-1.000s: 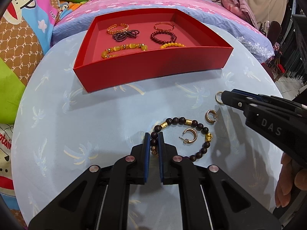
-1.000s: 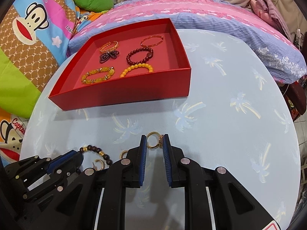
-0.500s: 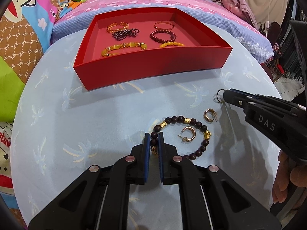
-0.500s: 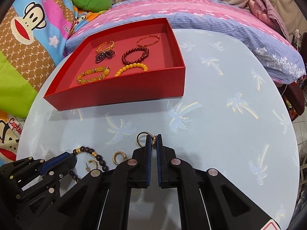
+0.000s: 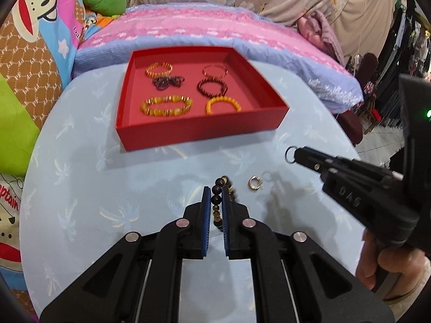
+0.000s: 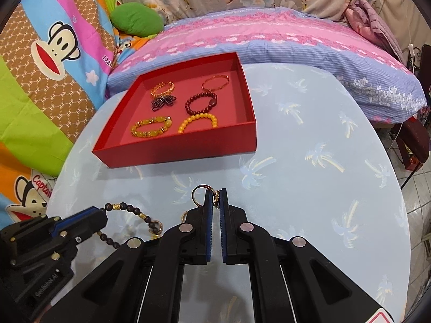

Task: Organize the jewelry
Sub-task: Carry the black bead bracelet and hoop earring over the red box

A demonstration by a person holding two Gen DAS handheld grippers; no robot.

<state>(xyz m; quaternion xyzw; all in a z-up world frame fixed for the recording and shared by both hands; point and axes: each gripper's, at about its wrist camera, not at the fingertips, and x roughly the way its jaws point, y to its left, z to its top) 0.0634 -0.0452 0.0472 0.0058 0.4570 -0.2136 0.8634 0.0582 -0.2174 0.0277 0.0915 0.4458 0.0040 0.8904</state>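
Two tools, both pinching: left tool (image 5: 214, 202) grips the dark bead bracelet (image 5: 217, 197), right tool (image 6: 215, 202) a gold ring (image 6: 198, 195). Only left view shows another ring (image 5: 254, 182) near the red tray (image 5: 199, 132).

i see round table (image 6: 309, 140) under pale blue cloth with palm-tree print. red tray (image 6: 177, 150) sits flat on its far left part, by bed edge. small gold hoop earring (image 5: 254, 182) lies on cloth nearer me, well apart from tray. second gold earring (image 6: 184, 216) mostly hidden beside it; can't tell how it lies. rest of cloth on right bare.
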